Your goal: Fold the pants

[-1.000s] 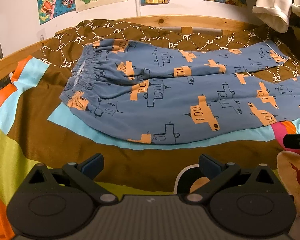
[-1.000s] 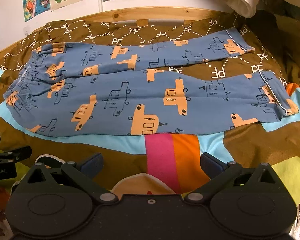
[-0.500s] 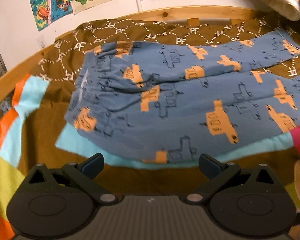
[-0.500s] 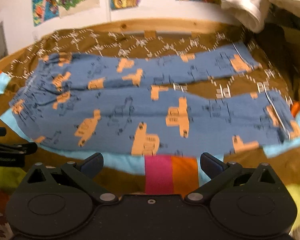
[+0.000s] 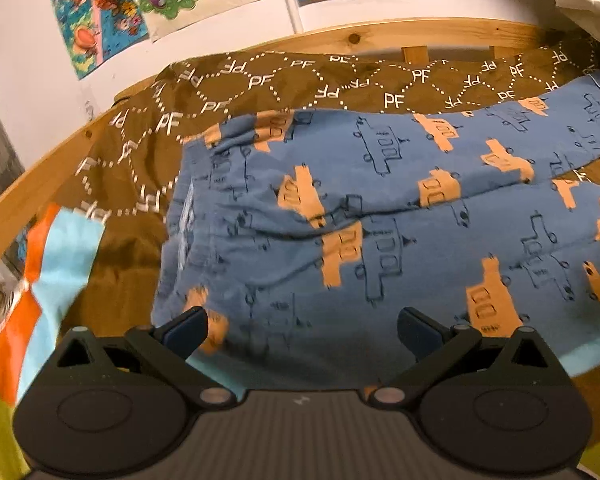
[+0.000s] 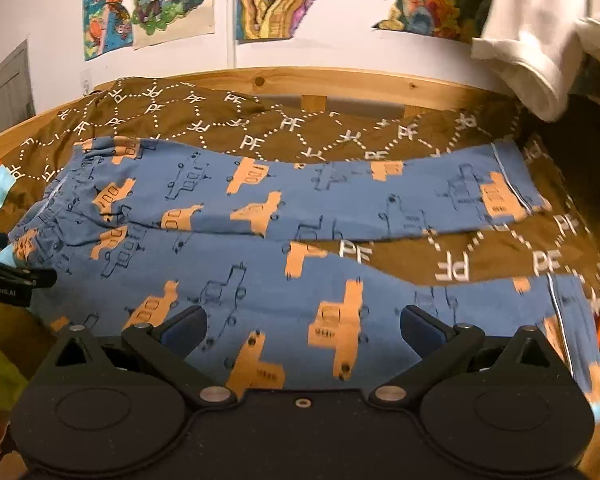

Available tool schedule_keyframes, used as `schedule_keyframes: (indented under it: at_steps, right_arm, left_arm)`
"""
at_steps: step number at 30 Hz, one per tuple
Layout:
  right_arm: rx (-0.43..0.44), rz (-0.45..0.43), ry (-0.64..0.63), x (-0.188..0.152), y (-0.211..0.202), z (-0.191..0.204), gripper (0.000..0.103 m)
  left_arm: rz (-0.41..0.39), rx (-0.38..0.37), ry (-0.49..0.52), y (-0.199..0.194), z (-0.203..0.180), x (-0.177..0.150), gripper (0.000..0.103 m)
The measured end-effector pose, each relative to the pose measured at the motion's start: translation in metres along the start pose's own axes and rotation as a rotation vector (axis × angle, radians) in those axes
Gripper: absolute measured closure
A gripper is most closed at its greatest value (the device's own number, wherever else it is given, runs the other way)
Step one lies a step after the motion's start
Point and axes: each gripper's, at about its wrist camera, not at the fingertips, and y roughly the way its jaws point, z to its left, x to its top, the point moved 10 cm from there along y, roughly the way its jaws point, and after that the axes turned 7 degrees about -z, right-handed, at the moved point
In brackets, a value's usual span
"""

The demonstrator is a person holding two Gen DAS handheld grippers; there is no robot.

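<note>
The left gripper (image 5: 302,330) and the right gripper (image 6: 302,328) are both wide open and hold nothing. Just beyond them the blue pants (image 6: 260,280) lie flat on the brown bedspread (image 6: 480,256), waistband at left, legs to the right.

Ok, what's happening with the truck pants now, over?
Left tool open, right tool open, both low over the near leg. Blue truck-print pants flat on brown bedspread, unfolded. Nothing in the way.
</note>
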Motion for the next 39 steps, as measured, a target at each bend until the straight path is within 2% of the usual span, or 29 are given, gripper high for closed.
schedule_keyframes:
  at_steps: [2, 4, 9, 13, 16, 19, 21, 25, 28, 31, 32, 33, 36, 39]
  right_arm:
    - [0.031, -0.003, -0.024, 0.007, 0.010, 0.001, 0.001]
    - [0.099, -0.017, -0.042, 0.017, 0.020, 0.005, 0.001]
    - [0.240, -0.041, -0.122, 0.047, 0.050, 0.017, 0.001]
    - [0.259, -0.031, -0.183, 0.072, 0.088, 0.019, 0.001]
    - [0.278, -0.003, -0.276, 0.088, 0.125, 0.018, 0.001]
    - [0.277, 0.017, -0.404, 0.101, 0.157, 0.016, 0.001]
    - [0.287, 0.034, -0.478, 0.110, 0.179, 0.015, 0.001]
    - [0.320, 0.091, -0.526, 0.121, 0.216, 0.011, 0.001]
    - [0.329, 0.141, -0.537, 0.124, 0.240, 0.009, 0.004]
    - [0.336, 0.188, -0.494, 0.124, 0.260, 0.005, 0.013]
    - [0.333, 0.203, -0.472, 0.123, 0.267, 0.002, 0.016]
    - [0.333, 0.215, -0.453, 0.122, 0.272, 0.001, 0.020]
    - [0.330, 0.228, -0.426, 0.123, 0.282, -0.002, 0.034]
    - [0.348, 0.257, -0.444, 0.120, 0.286, -0.002, 0.039]
  left_arm:
    - [-0.014, -0.006, 0.031, 0.007, 0.003, 0.010, 0.000]
    - [-0.031, -0.015, 0.057, 0.014, 0.009, 0.023, 0.000]
    - [-0.119, 0.004, 0.145, 0.042, 0.036, 0.070, 0.000]
    - [-0.192, -0.013, 0.232, 0.072, 0.049, 0.112, 0.000]
    - [-0.193, -0.052, 0.282, 0.102, 0.053, 0.133, 0.000]
    - [-0.188, -0.081, 0.346, 0.126, 0.053, 0.141, 0.001]
    - [-0.188, -0.087, 0.400, 0.135, 0.050, 0.138, 0.006]
    - [-0.159, -0.123, 0.457, 0.149, 0.043, 0.132, 0.013]
    - [-0.138, -0.131, 0.476, 0.158, 0.039, 0.133, 0.022]
    - [-0.104, -0.147, 0.484, 0.166, 0.035, 0.133, 0.044]
    - [-0.085, -0.147, 0.490, 0.169, 0.035, 0.132, 0.064]
    - [-0.061, -0.148, 0.494, 0.173, 0.035, 0.131, 0.080]
    - [-0.033, -0.175, 0.491, 0.177, 0.033, 0.129, 0.097]
    - [-0.038, -0.179, 0.491, 0.175, 0.031, 0.129, 0.099]
